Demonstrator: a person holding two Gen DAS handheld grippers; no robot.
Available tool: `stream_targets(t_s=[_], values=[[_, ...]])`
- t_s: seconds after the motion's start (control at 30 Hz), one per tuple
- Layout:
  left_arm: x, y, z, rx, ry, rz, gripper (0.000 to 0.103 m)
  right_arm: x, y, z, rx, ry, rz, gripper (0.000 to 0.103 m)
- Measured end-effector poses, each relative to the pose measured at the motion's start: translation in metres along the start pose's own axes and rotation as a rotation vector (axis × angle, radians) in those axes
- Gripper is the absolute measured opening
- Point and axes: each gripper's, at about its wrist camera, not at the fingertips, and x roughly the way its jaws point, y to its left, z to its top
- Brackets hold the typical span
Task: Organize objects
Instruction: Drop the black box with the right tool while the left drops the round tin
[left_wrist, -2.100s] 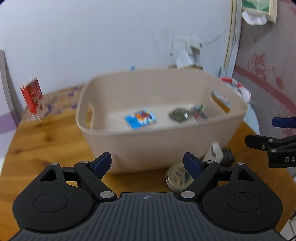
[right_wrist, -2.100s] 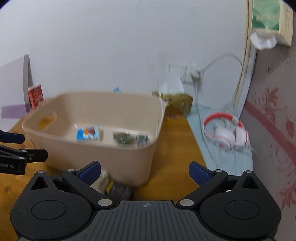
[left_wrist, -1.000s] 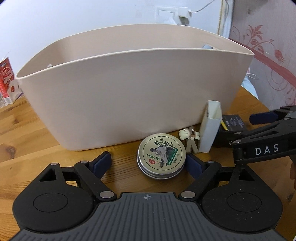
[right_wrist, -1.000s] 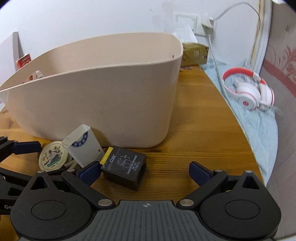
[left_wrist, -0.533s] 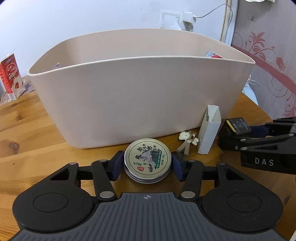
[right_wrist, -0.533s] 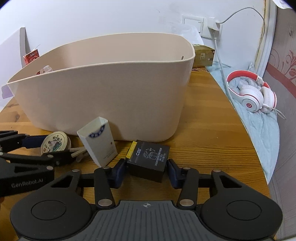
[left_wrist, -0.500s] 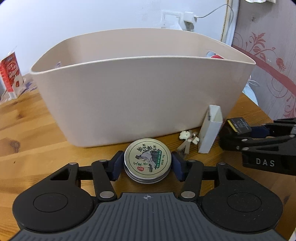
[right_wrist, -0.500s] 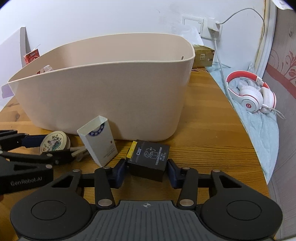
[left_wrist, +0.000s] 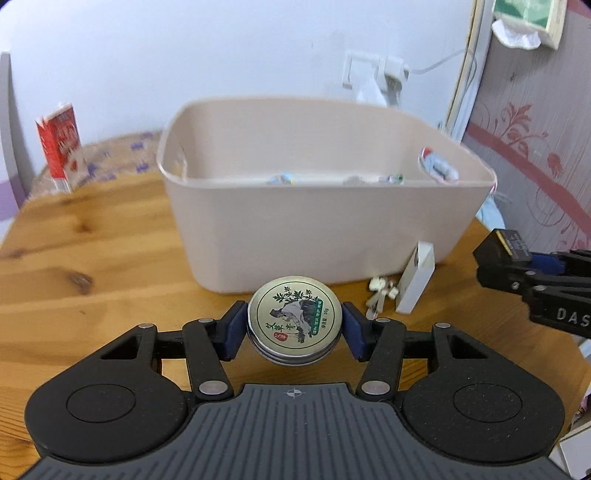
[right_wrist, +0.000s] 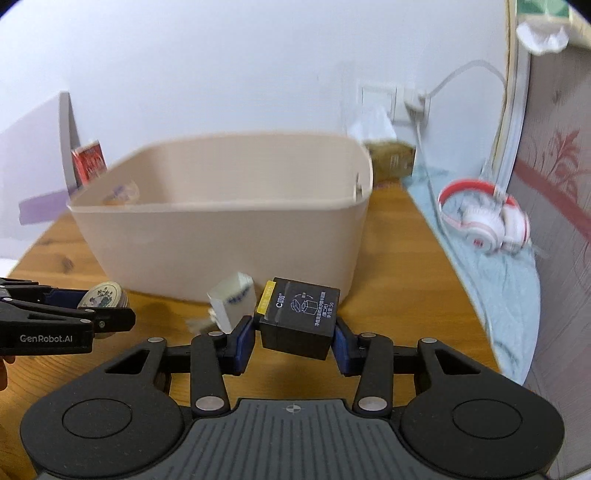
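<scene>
Above the wooden table (left_wrist: 74, 258), before the beige plastic tub (left_wrist: 314, 236), left gripper (left_wrist: 293, 328) clamps a round metal tin (left_wrist: 293, 319) by its slick-looking rim; right gripper (right_wrist: 293, 338) pinches a rigid black box (right_wrist: 299, 319) sidewise.

- The right gripper (right_wrist: 294, 338) clamps a black box (right_wrist: 299, 317) with a yellow end label, its blue pads pressed to both sides, in front of the beige tub (right_wrist: 229, 236).
- A small white carton (right_wrist: 232, 301) sits tilted just left of the black box, close to the tub's front wall.
- The left gripper (right_wrist: 92, 314) grips a round tin (right_wrist: 103, 295) before the tub's left corner.
- Red-and-white headphones (right_wrist: 484, 218) lie on a blue cloth (right_wrist: 498, 280), right of the tub.
- A red carton (right_wrist: 88, 166) stands behind the tub's left end.
</scene>
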Motion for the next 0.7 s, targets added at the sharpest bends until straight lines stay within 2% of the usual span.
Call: stream_targets(t_s=[0.23,0.43,0.57,0.7], values=[[-0.04,0.004,0.025,0.024,-0.109,0.023,0.056,-0.039,0.006,0.024,-0.016,-0.132,0.003,0.042],[-0.058,0.006,0.061,0.043,-0.195,0.041,0.056,-0.046,0.009,0.055,-0.053,-0.207,0.008,0.042],[-0.048,0.007,0.088,0.061,-0.211,0.063,0.056,-0.039,0.012,0.072,-0.071,-0.23,0.003,0.042],[-0.02,0.008,0.106,0.061,-0.183,0.081,0.056,-0.024,0.011,0.087,-0.067,-0.231,-0.001,0.042]])
